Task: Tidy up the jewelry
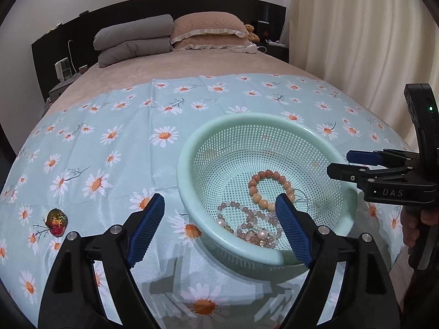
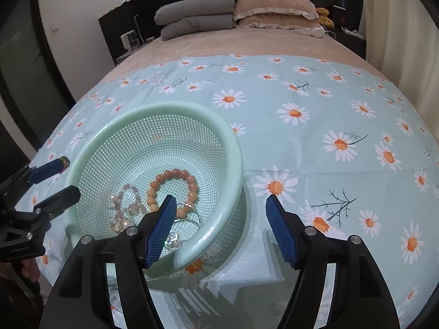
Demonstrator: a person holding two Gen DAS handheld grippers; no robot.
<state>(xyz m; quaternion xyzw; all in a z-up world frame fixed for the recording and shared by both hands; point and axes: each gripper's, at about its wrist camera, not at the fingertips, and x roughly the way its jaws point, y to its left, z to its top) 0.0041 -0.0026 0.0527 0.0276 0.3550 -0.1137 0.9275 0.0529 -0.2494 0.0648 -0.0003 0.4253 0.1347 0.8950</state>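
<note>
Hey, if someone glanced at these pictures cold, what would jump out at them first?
Probably the mint-green perforated plastic basket on the daisy-print blue cloth, holding an orange beaded bracelet and a tangle of pale pink bead strands. Next, the shiny iridescent red-gold oval trinket, alone on the cloth left of the open left tool.

Basket point(image 1: 189, 153) sits on cloth point(image 1: 131, 115) spread over bed's point(image 1: 153, 68) near end. Bead bracelets point(image 1: 263, 189) lie inside basket. Small ornament point(image 1: 56, 221) on cloth, well left of basket. Pillows point(image 1: 208, 31) behind, at headboard point(image 1: 115, 13).
</note>
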